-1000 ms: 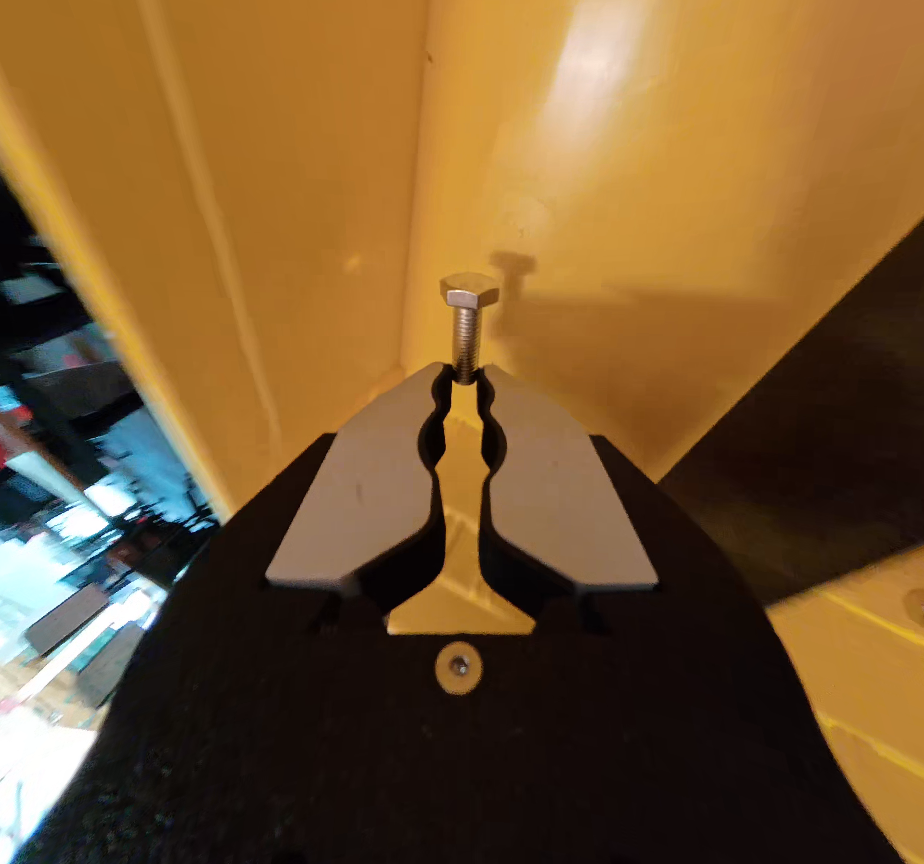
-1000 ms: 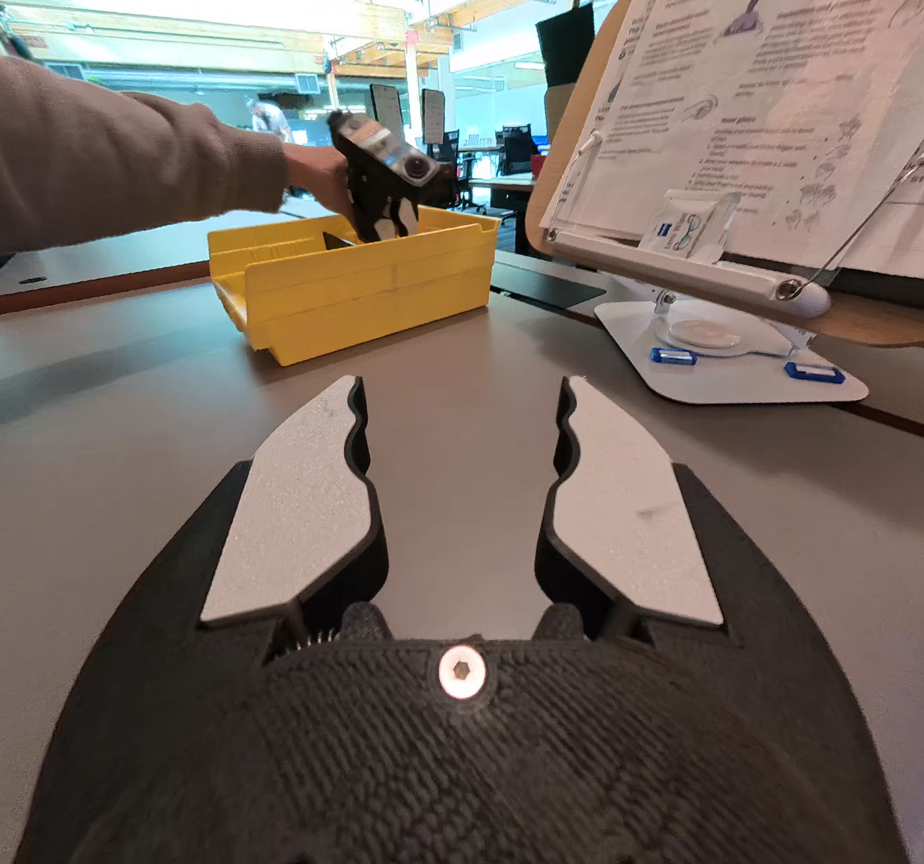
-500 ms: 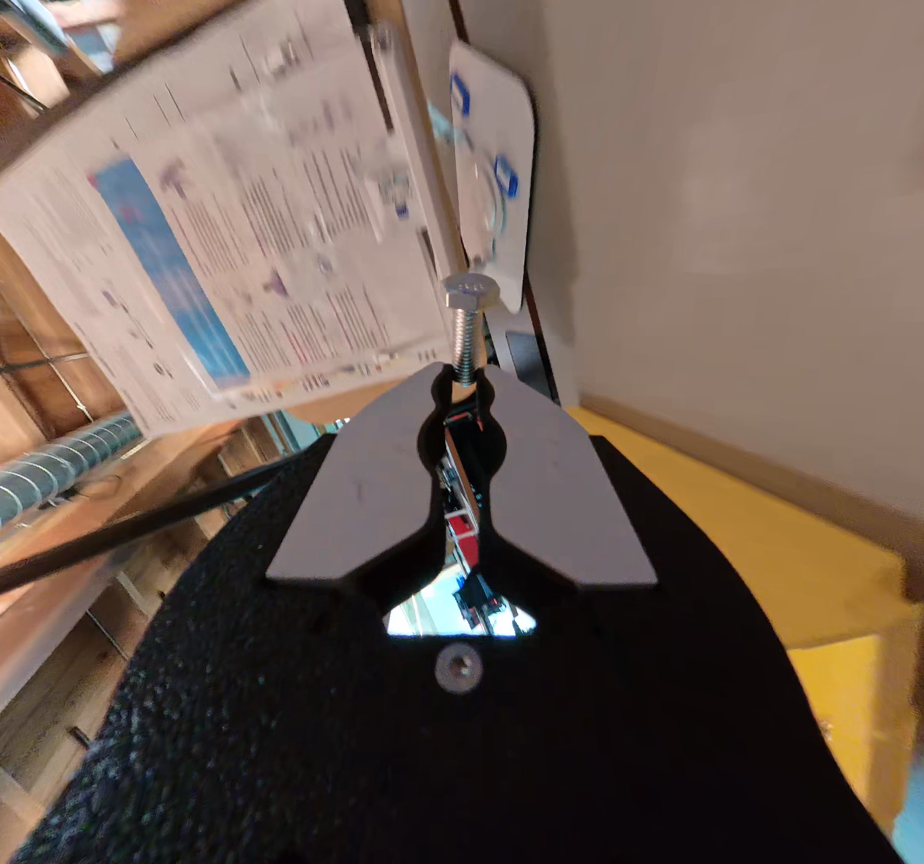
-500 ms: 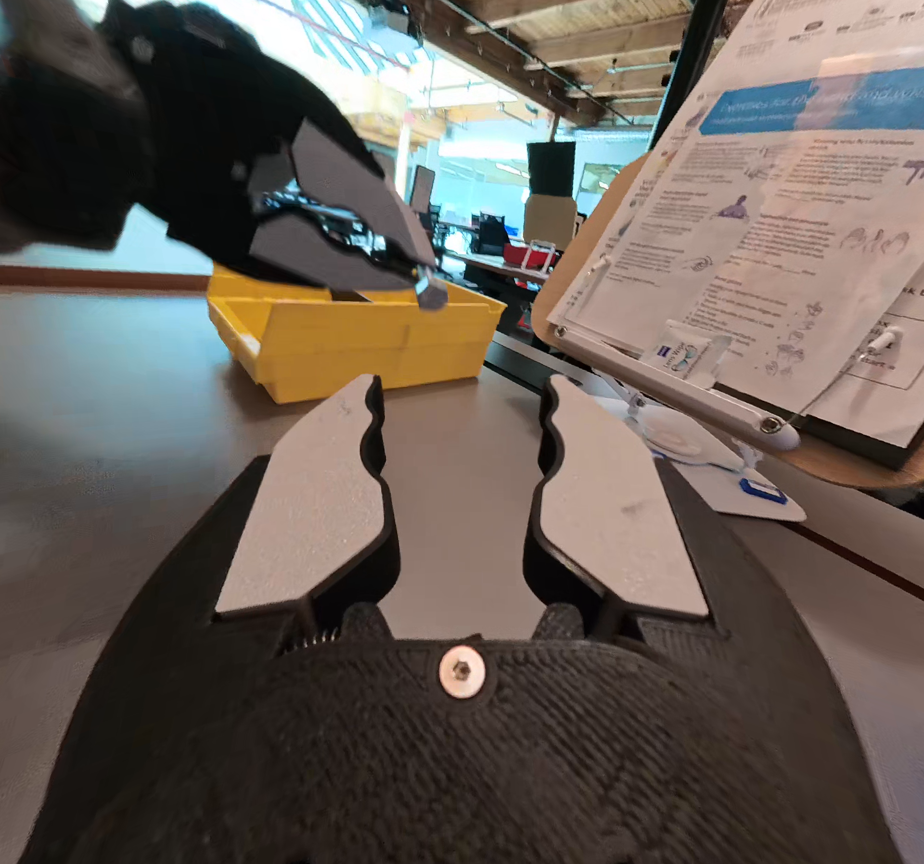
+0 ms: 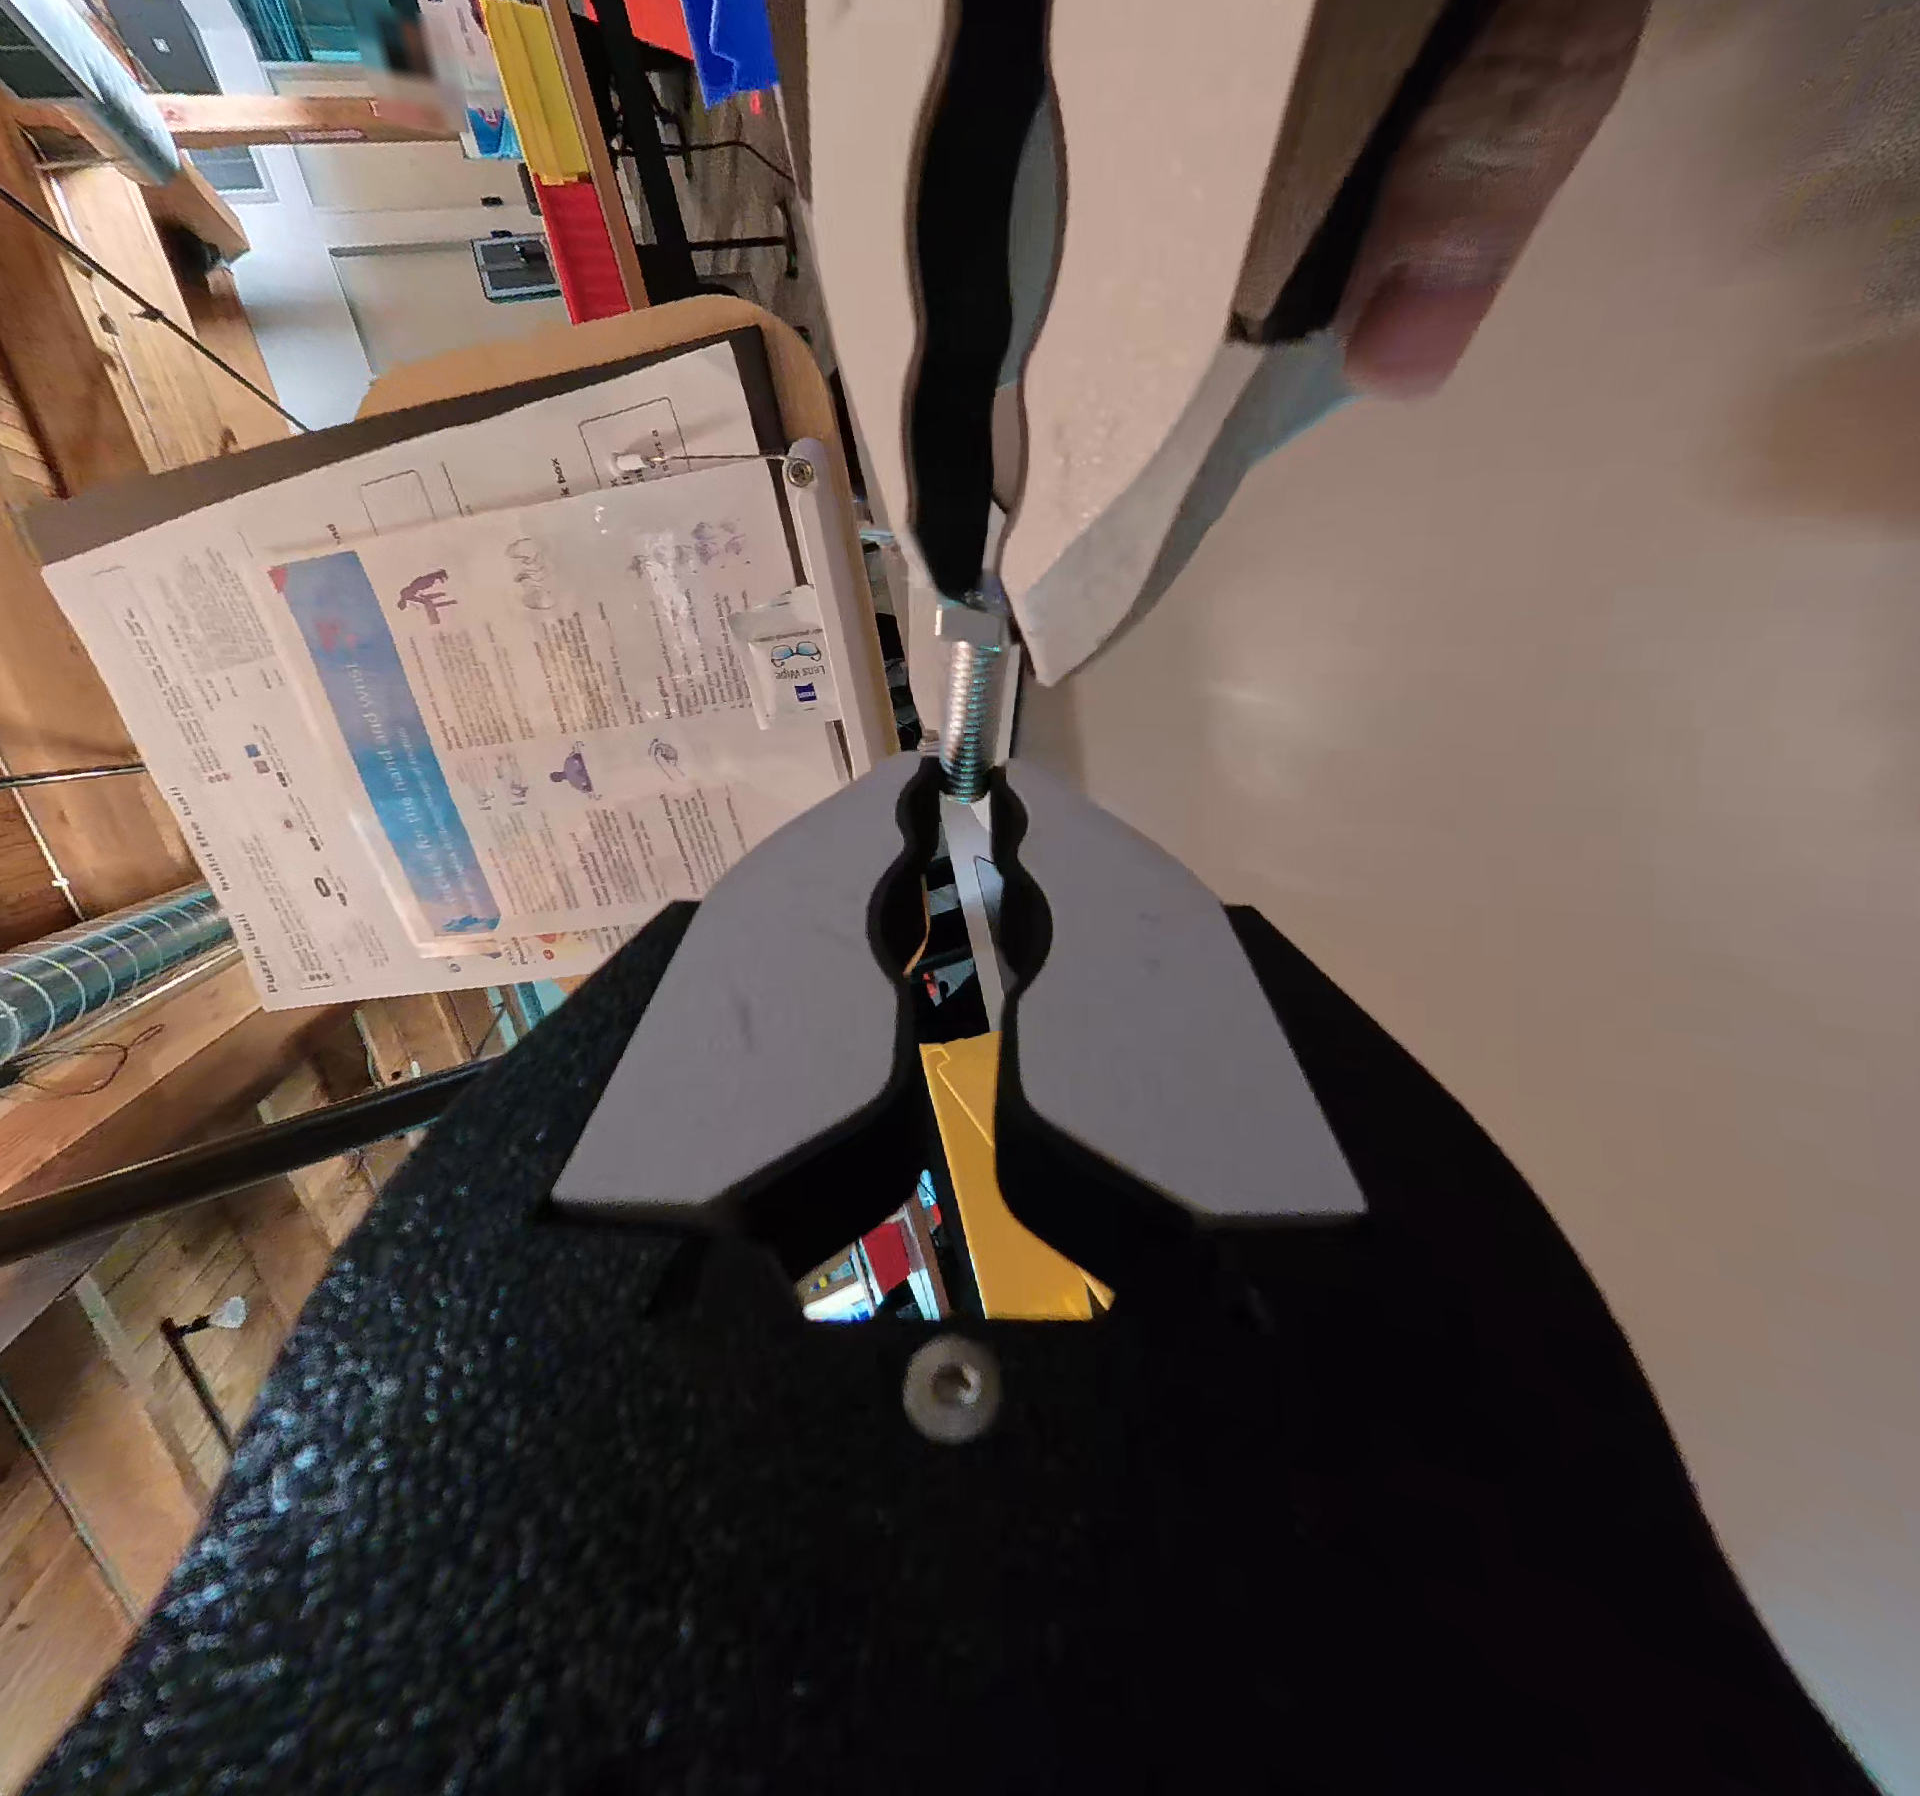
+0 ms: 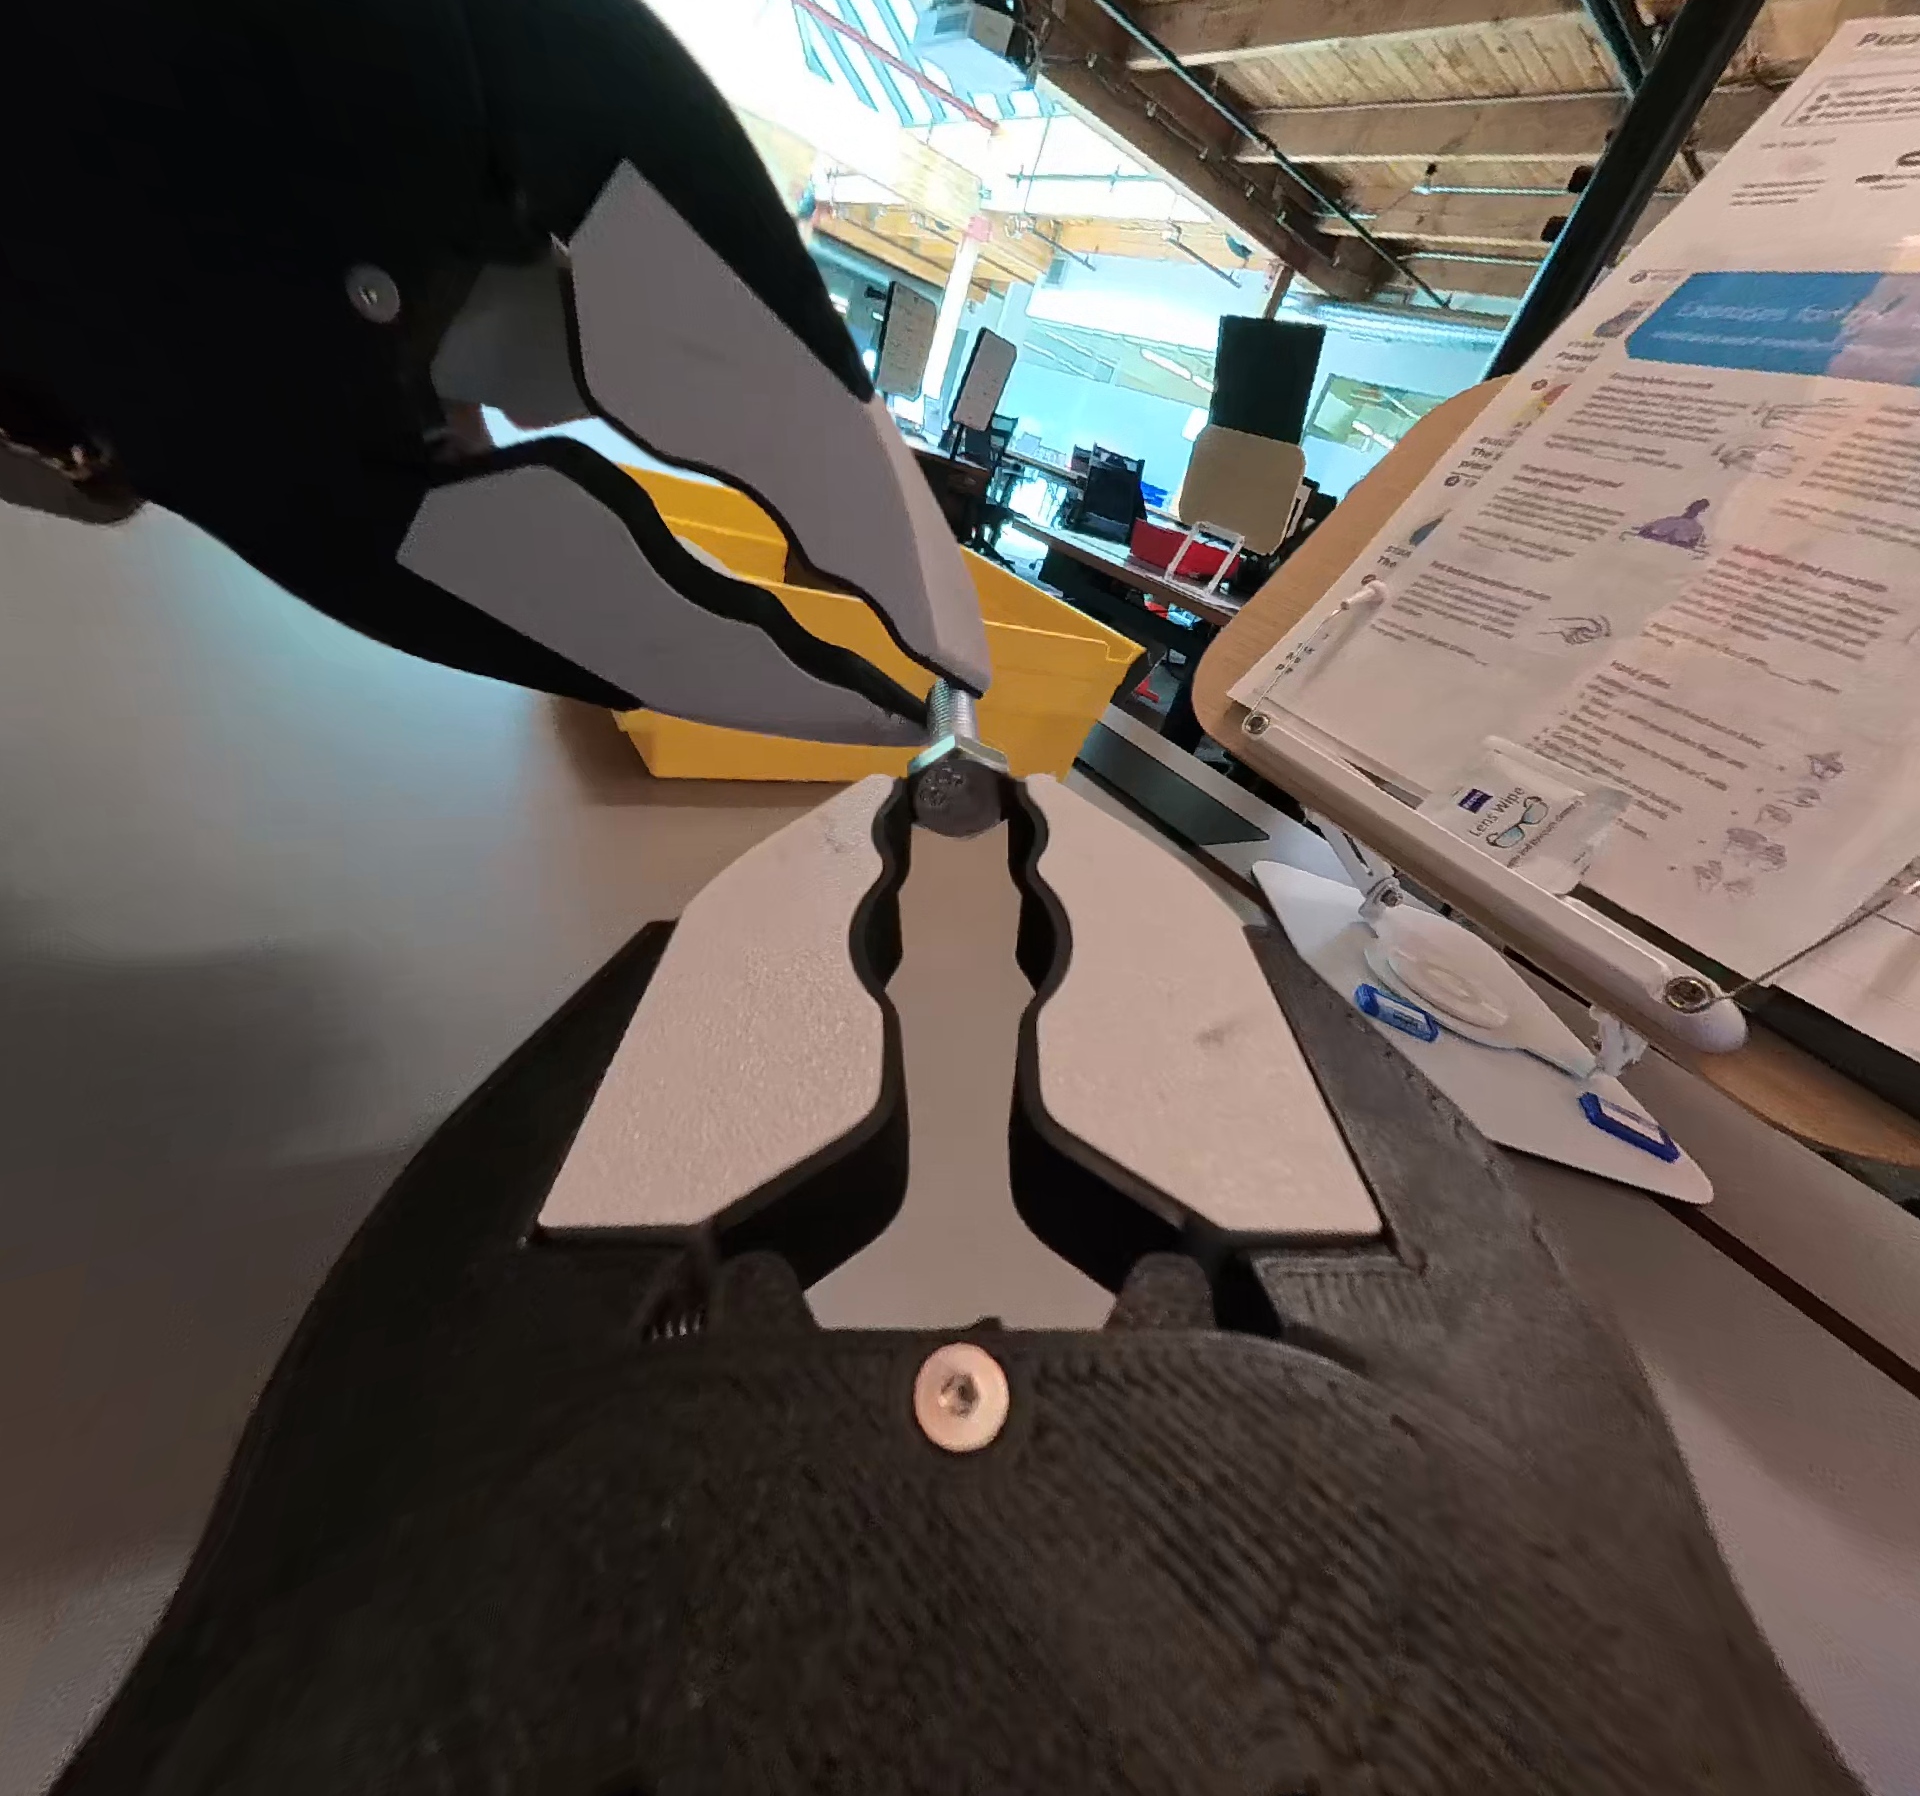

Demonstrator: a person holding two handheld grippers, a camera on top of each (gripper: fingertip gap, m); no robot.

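My left gripper [image 5: 961,782] is shut on the threaded end of a silver hex bolt [image 5: 972,697] and holds it in the air above the grey table [image 6: 312,863]. My right gripper [image 6: 956,801] meets it head-on: its two fingertips close on the bolt's hex head [image 6: 953,792], which sits in the notch between them with both pads touching. In the left wrist view the right gripper's fingers [image 5: 1081,520] come from above onto the bolt head. In the right wrist view the left gripper [image 6: 940,702] reaches in from the upper left.
A yellow bin [image 6: 1039,697] stands on the table behind the grippers. A tilted document stand with printed sheets [image 6: 1558,707] on a white base [image 6: 1455,1019] stands at the right. A person's fingertip [image 5: 1413,312] shows on the right gripper's handle. The tips of both grippers are at nearly the same place.
My left gripper lifted the bolt out of the yellow bin and swung it over to the right gripper. The right gripper's jaws closed from wide open onto the bolt head.
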